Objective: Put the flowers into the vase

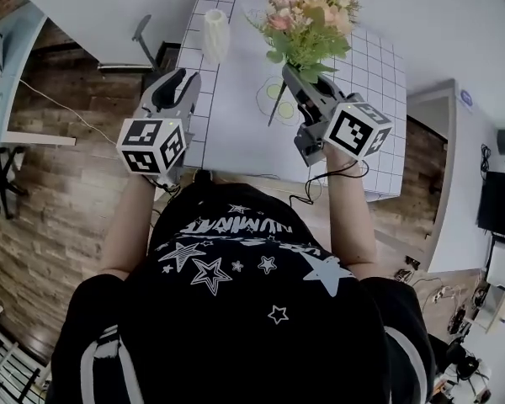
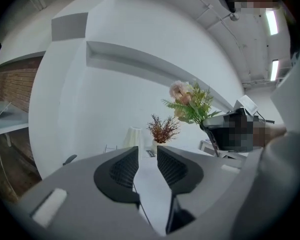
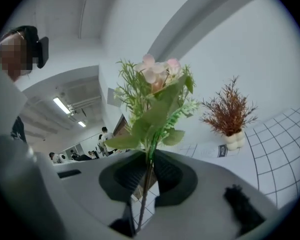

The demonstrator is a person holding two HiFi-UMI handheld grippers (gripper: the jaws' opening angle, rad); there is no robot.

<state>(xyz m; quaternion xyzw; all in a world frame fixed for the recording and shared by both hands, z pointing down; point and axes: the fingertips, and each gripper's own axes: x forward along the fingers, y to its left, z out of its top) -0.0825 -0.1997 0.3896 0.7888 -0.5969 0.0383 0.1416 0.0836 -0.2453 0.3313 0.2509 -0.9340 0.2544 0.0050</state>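
Note:
A bunch of pink and cream flowers (image 1: 311, 15) with green leaves is held up over the white table (image 1: 236, 124). My right gripper (image 1: 290, 74) is shut on its thin stem (image 3: 145, 194), which runs down between the pads; the blooms (image 3: 152, 79) stand upright above the jaws. A white ribbed vase (image 1: 215, 34) stands upright near the table's far left edge, and in the left gripper view the vase (image 2: 135, 136) is straight ahead. My left gripper (image 1: 185, 78) hovers at the table's left side, short of the vase. Its pads (image 2: 124, 166) stand a little apart with nothing between them.
A small pot of red-brown dried sprigs (image 3: 229, 111) stands at the back of the table, beside the vase in the left gripper view (image 2: 163, 129). The table's right part carries a grid pattern (image 1: 379, 66). A chair (image 1: 143, 36) stands left of the table on the wooden floor.

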